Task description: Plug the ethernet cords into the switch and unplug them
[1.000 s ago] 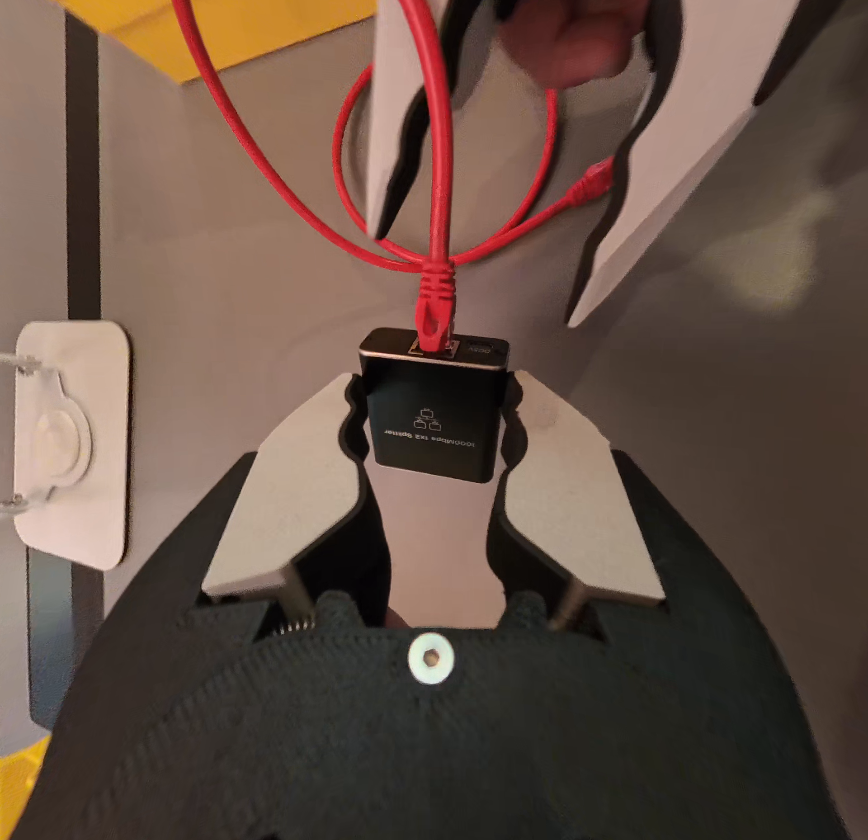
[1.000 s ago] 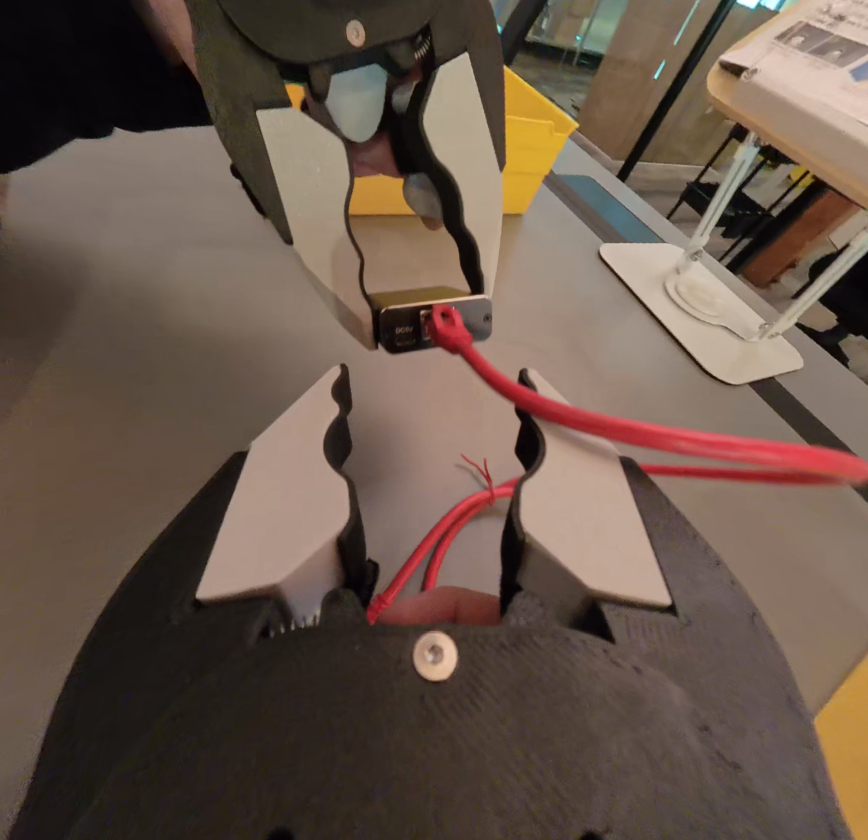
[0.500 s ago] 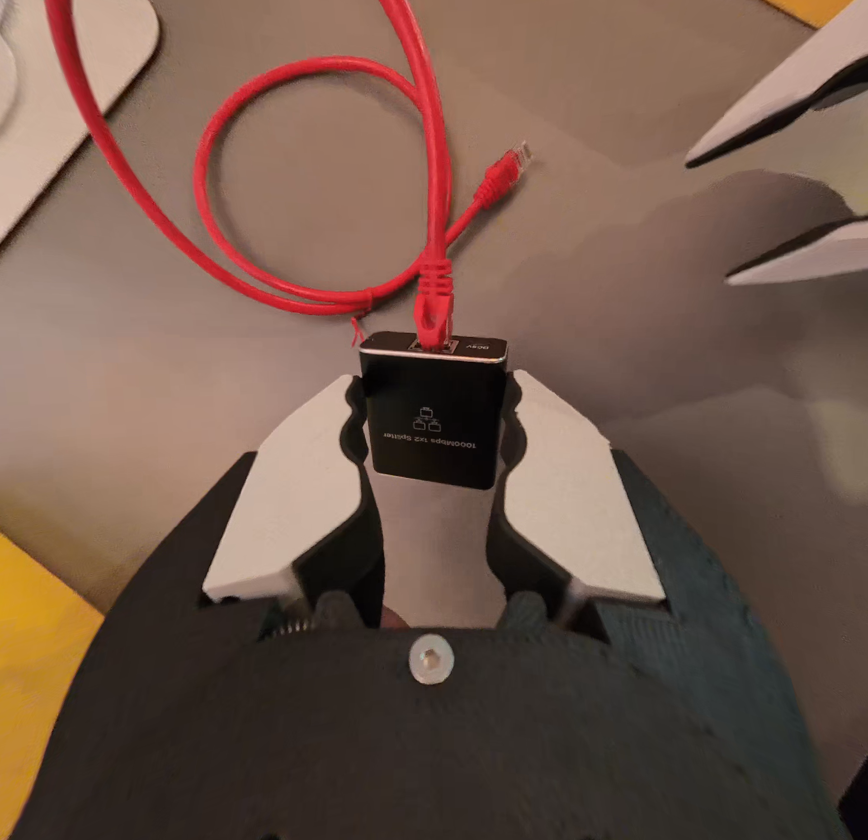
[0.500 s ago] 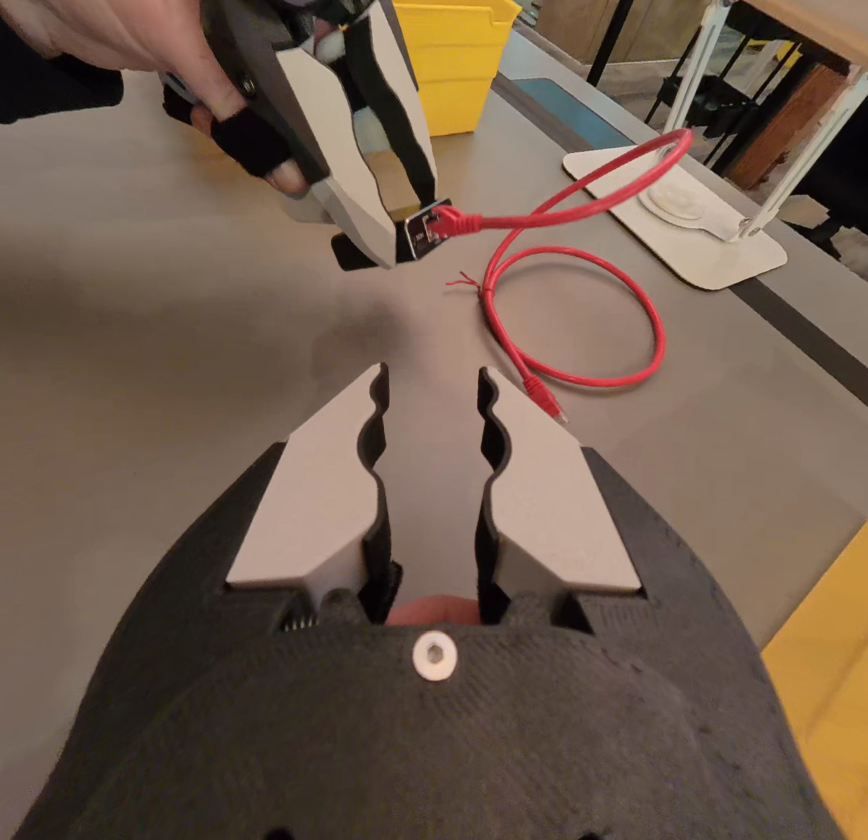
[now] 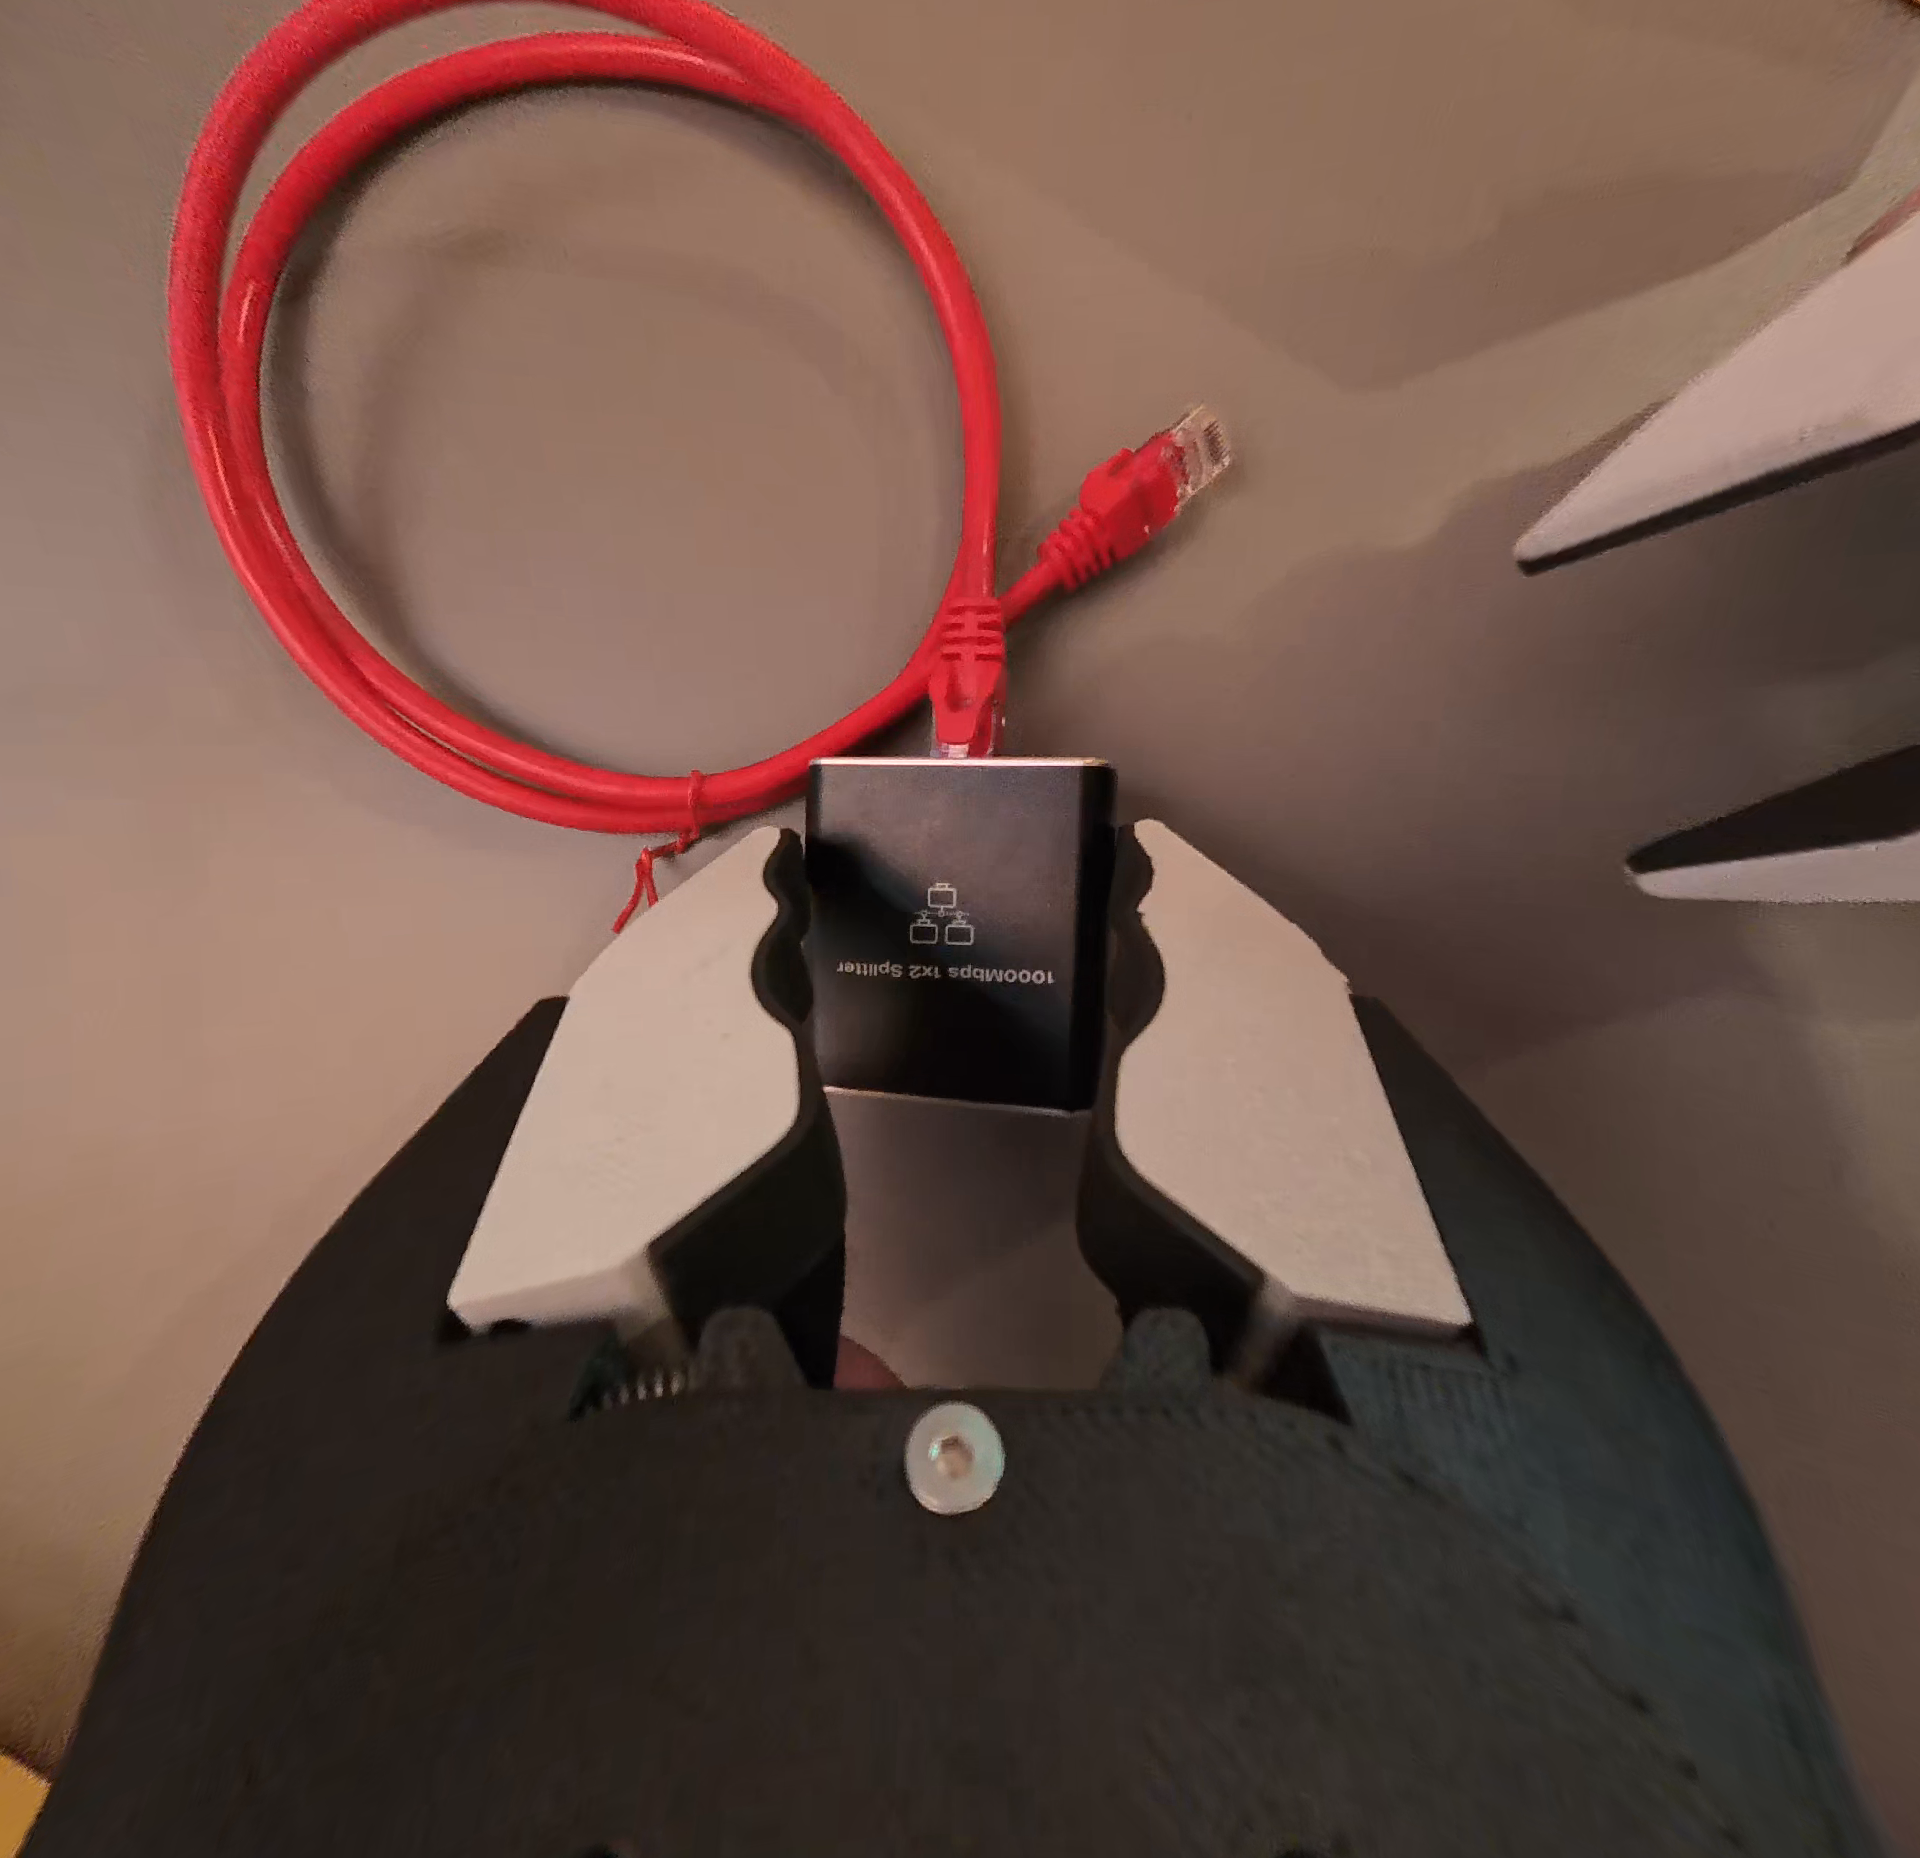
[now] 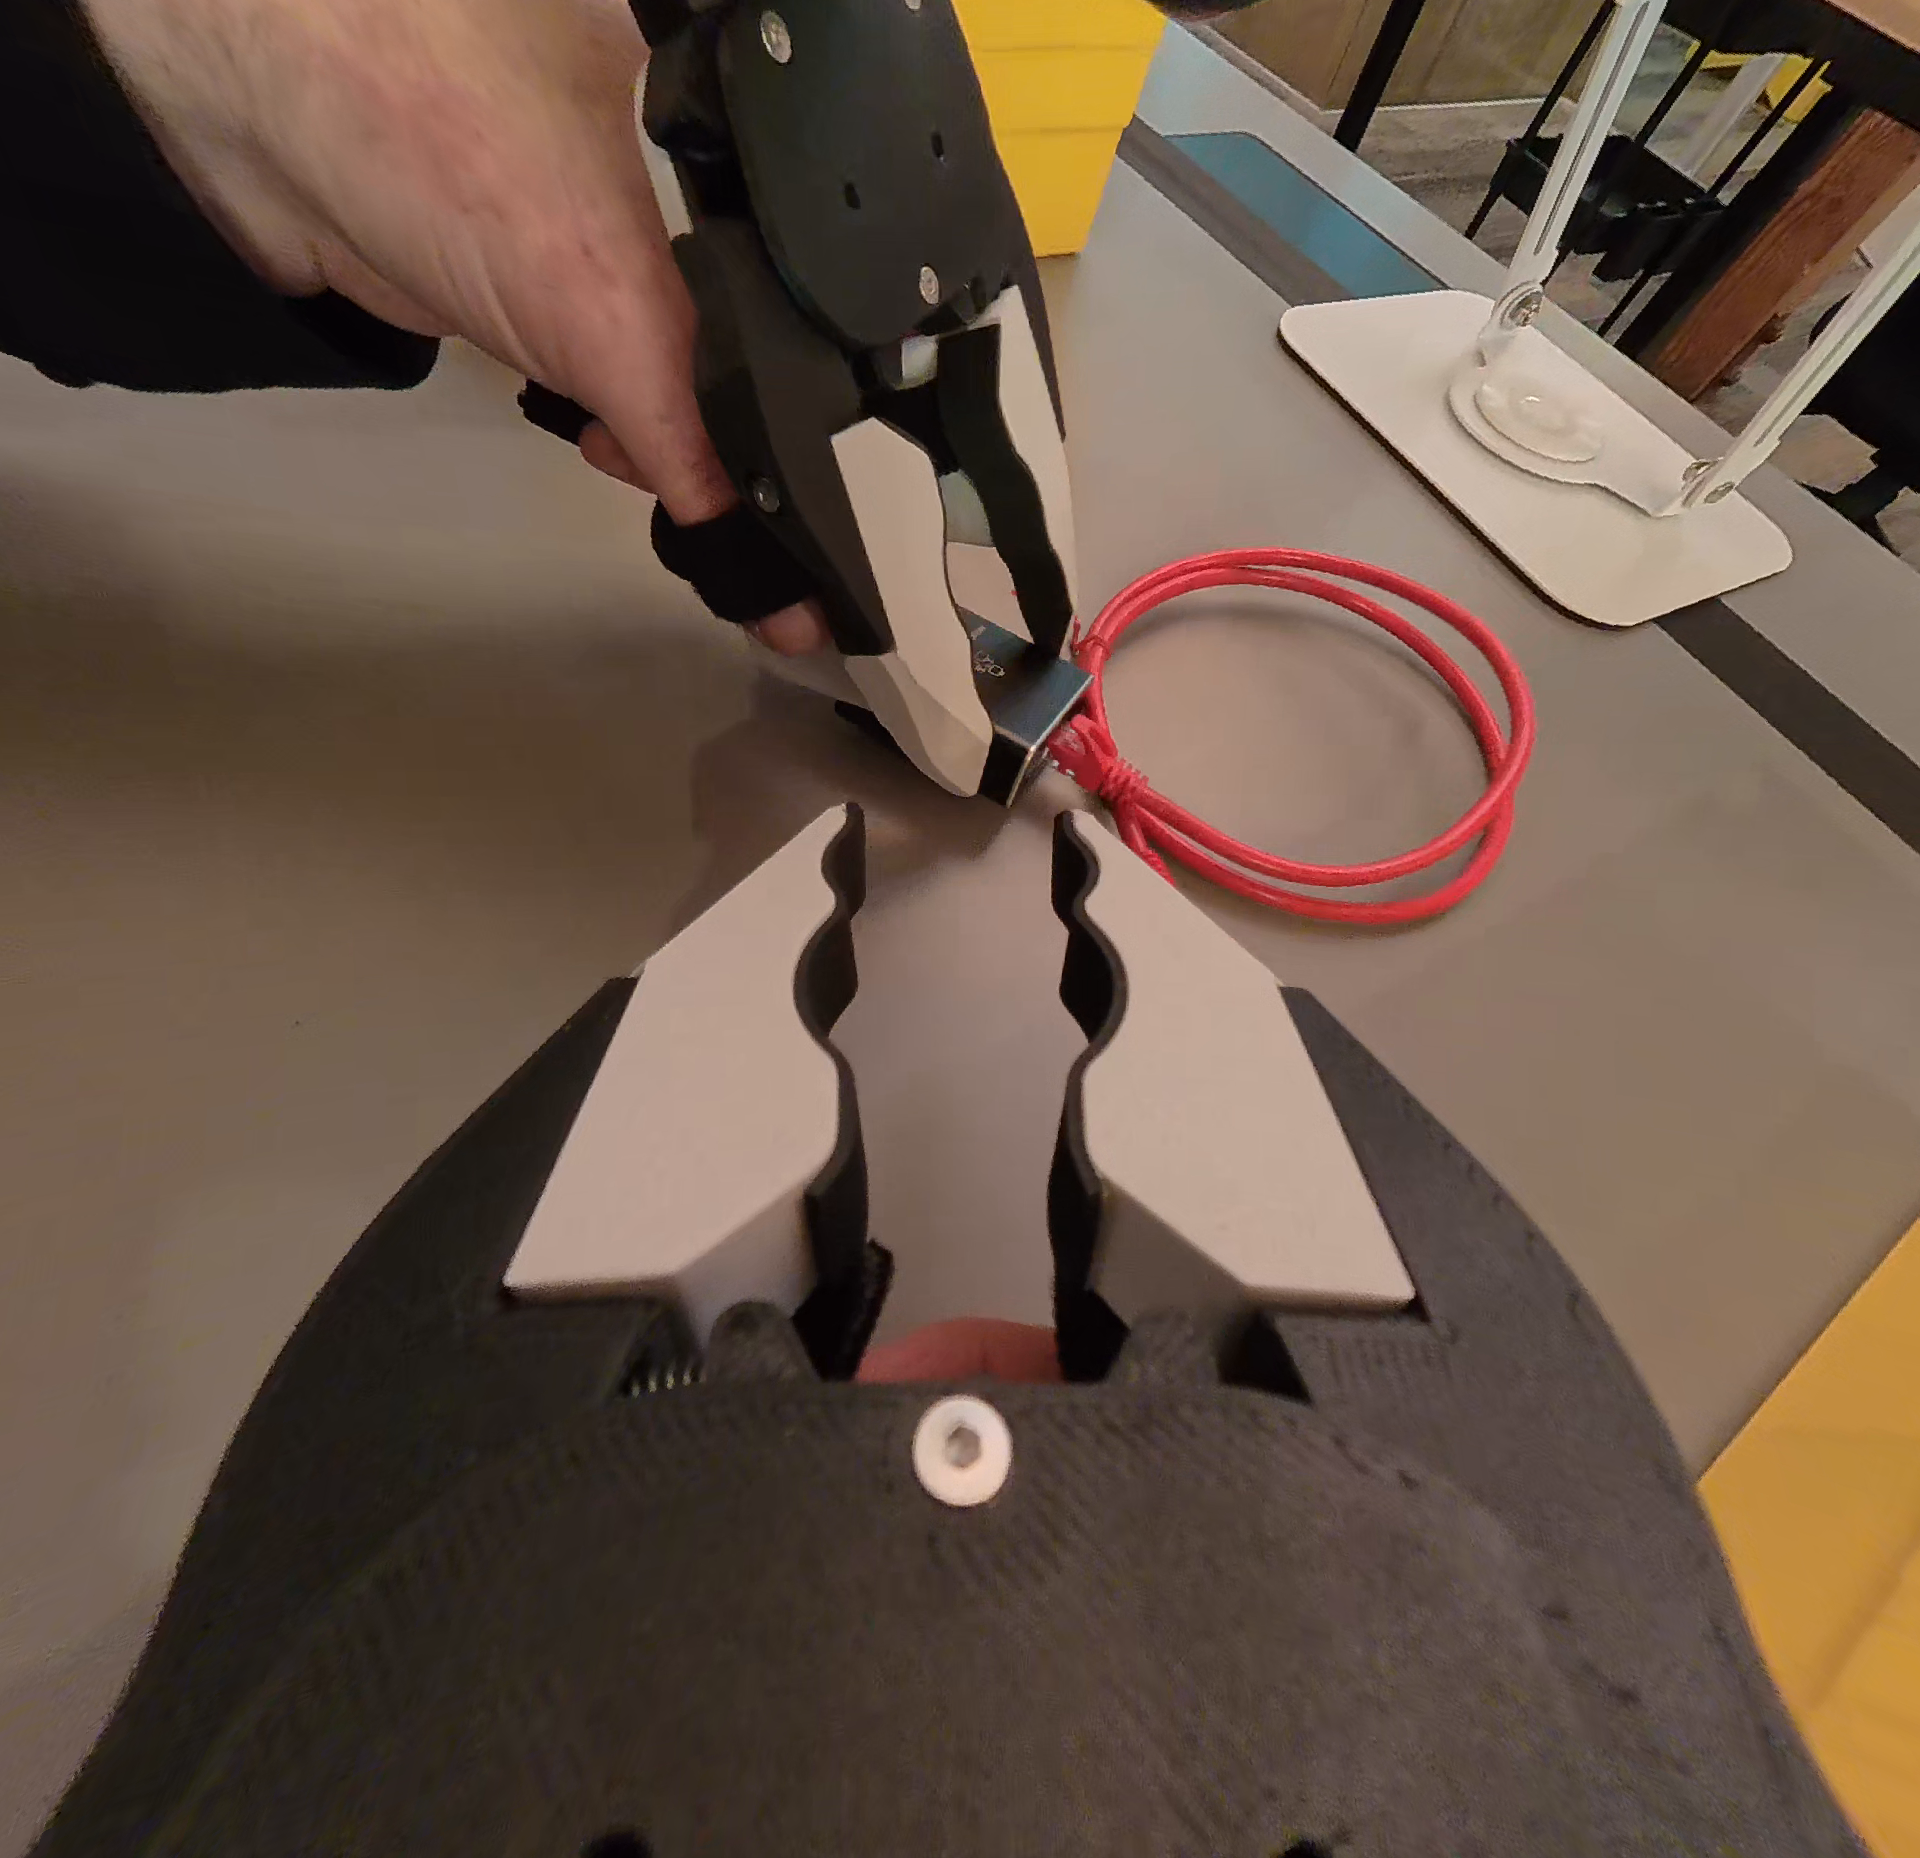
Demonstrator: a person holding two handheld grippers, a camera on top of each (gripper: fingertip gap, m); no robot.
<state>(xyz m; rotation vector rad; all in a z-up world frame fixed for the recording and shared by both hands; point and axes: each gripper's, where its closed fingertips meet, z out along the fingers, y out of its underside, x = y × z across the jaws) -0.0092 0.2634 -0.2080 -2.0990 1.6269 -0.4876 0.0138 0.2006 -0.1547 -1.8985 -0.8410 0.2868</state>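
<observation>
My left gripper [image 5: 961, 837] is shut on the sides of a small black switch [image 5: 956, 977]. A red ethernet cord [image 5: 260, 520] lies coiled on the grey table. One of its plugs [image 5: 971, 707] sits in the switch's front port. Its free plug [image 5: 1153, 478] lies on the table just beyond. In the right wrist view a hand holds the left gripper [image 6: 1013, 712] tilted down, with the switch [image 6: 1044, 702] low at the table surface. My right gripper [image 6: 956, 832] is open and empty, just short of the switch and the cord [image 6: 1455, 852]. Its fingers [image 5: 1714, 458] show at the right edge.
A white stand base [image 6: 1538, 458] with clear legs sits on the table at the far right. A yellow bin [image 6: 1049, 94] stands at the back behind the hand. A yellow surface [image 6: 1829, 1496] lies past the table's near right edge.
The left gripper has swung down to the table with the switch, and the cord now lies flat in a coil. The right gripper has let the cord out, narrowed and drawn back.
</observation>
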